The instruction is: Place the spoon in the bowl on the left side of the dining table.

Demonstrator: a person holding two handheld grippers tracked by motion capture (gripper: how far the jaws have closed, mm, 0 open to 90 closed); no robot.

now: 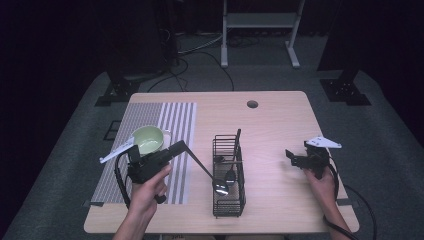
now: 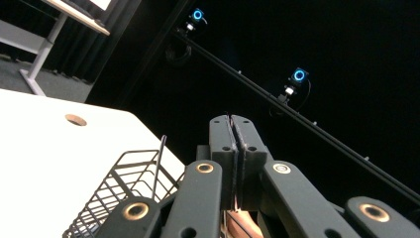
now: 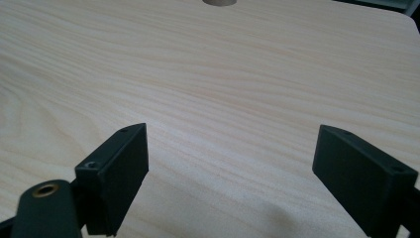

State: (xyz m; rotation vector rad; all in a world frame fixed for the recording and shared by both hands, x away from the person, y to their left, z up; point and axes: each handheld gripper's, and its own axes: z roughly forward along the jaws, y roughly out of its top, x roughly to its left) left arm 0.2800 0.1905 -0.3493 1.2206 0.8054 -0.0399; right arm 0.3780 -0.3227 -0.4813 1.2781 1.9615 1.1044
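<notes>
Fingers of left gripper (image 1: pixel 186 148) pinched a black ladle (image 1: pixel 220 187), bowl already in wire basket (image 1: pixel 229 200), release left; right gripper (image 1: pixel 294 159) wide, idle.

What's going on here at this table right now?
A person holds a gripper in each hand at a light wooden table. The left gripper is shut on the thin black handle of a ladle-like utensil, whose round head sits in the black wire caddy, where another dark utensil also stands. A pale green bowl rests on the grey striped mat. The right gripper is open over bare wood.
</notes>
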